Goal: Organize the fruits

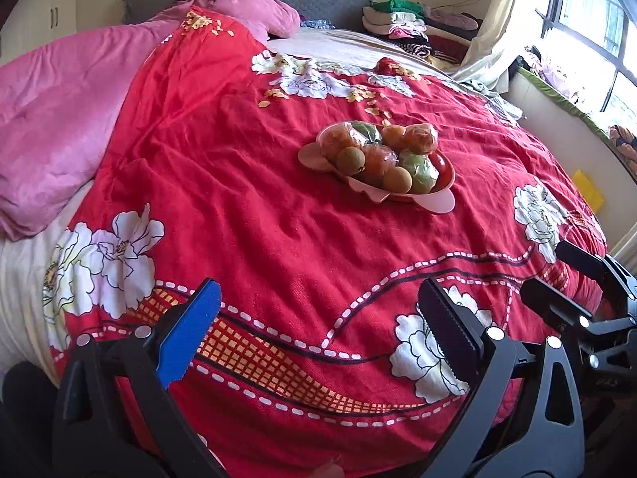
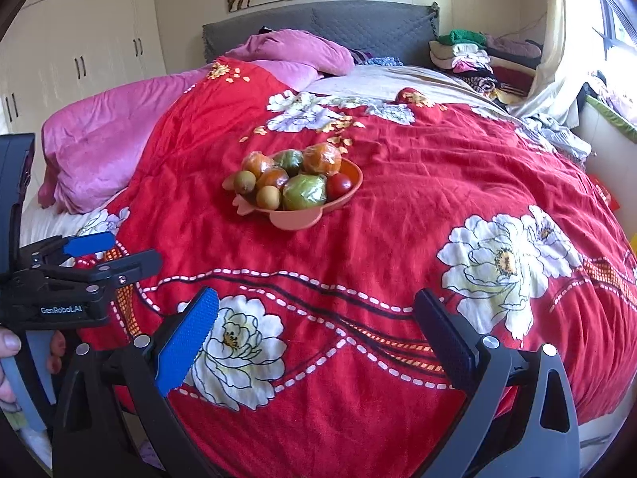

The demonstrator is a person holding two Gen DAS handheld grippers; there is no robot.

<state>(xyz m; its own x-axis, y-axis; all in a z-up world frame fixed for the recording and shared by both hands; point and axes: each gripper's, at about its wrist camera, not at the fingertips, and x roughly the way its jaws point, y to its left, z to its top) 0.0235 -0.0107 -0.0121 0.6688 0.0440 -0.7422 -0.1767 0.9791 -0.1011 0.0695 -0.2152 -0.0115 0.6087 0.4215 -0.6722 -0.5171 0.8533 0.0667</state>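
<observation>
Left wrist view: left gripper (image 1: 318, 330) low at 6 o'clock, fingers (image 1: 191, 334) spread wide, nothing between them. Pink tray (image 1: 438, 199) sits on the red floral bedspread (image 1: 258, 199) at about 1 o'clock from the gripper, well apart from it. Fruits (image 1: 378, 151) heaped on the tray: orange ones in clear wrap, green ones in wrap, brown round ones bare. Right gripper (image 1: 557, 275) shows at 4 o'clock, also well short of the tray.

Right wrist view: right gripper (image 2: 318, 334) at 6 o'clock, fingers (image 2: 187, 342) wide, empty. Tray (image 2: 296, 219) at 12 o'clock, far ahead; fruits (image 2: 294, 179) piled, one small red one (image 2: 339, 185) at the tray's right edge. Left gripper (image 2: 115, 253) at 9 o'clock, fingers parted, a hand (image 2: 8, 358) on its grip.

Judgement: the step in hand looks like the approach; no fruit appears to have been picked. Next move calls for reaching forward across the bedspread to the tray and settling on one fruit at the edge of the heap. Wrapped fruit may slip; the soft bedding may let the tray tilt under a push.
</observation>
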